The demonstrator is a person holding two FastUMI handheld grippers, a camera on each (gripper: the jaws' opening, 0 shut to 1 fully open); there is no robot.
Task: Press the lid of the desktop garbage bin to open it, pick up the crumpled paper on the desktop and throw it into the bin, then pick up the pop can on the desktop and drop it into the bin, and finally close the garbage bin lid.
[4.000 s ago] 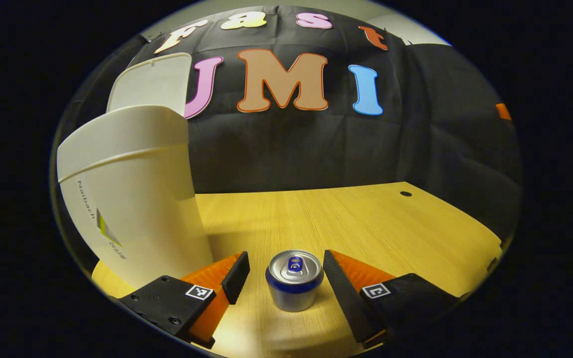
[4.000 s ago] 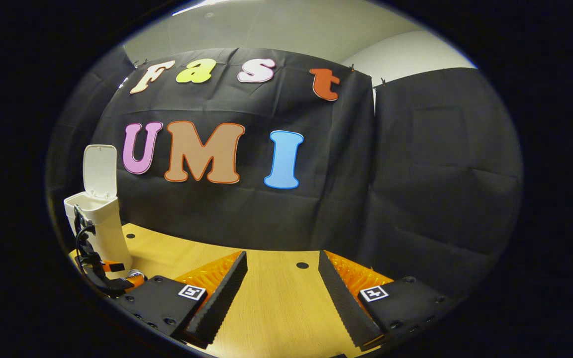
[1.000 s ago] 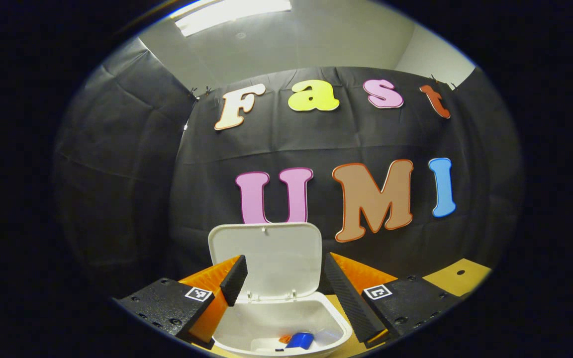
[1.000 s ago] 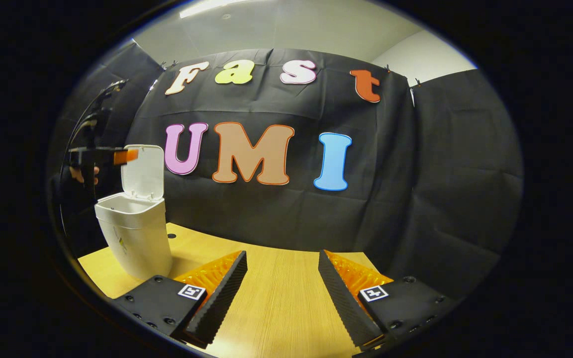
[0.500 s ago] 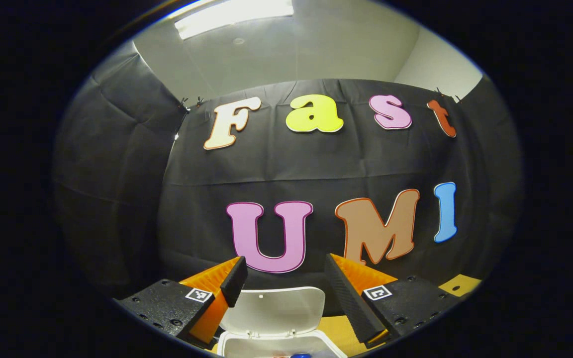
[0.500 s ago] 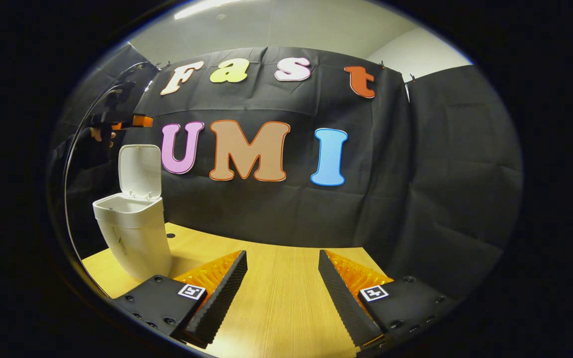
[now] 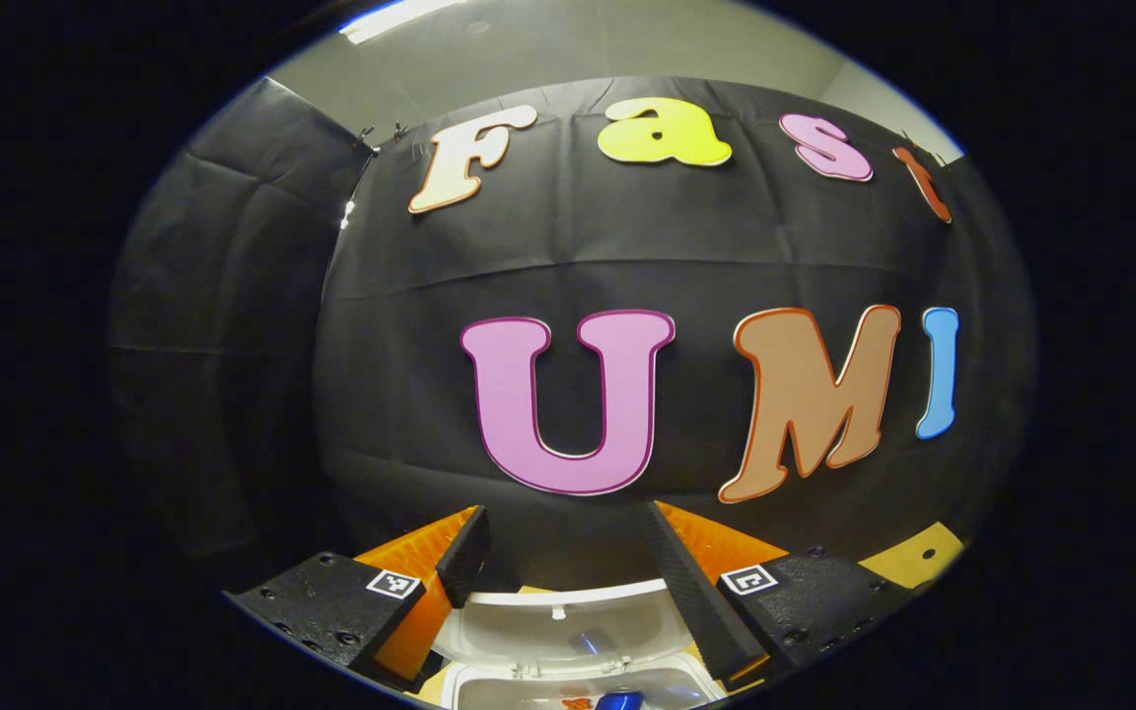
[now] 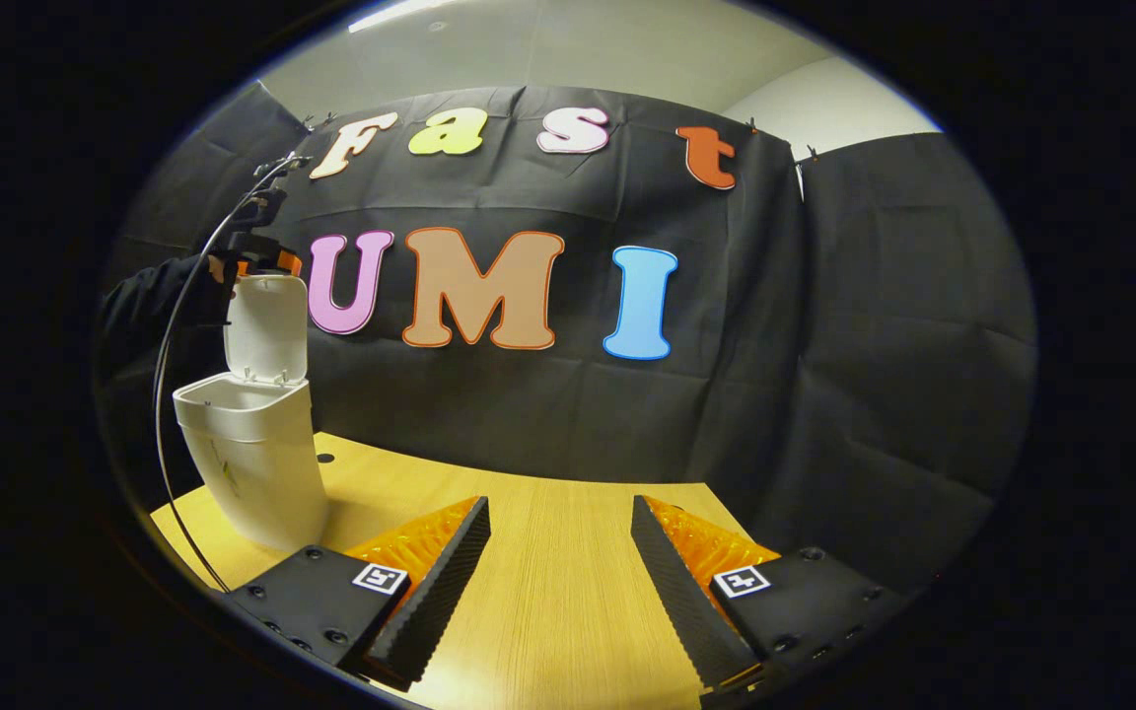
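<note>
Landmark: garbage bin (image 8: 250, 463), seen standing on the desk (image 8: 548, 592) in the right gripper view, lid (image 8: 266, 328) raised upright. The left gripper (image 8: 267, 258) is seen just above the lid's top edge, jaws spread wide, nothing held. Inside the bin, the pop can (image 7: 617, 701) is glimpsed. Well right of the bin, the right gripper (image 8: 560, 572) is held over the desk, jaws spread, empty.
</note>
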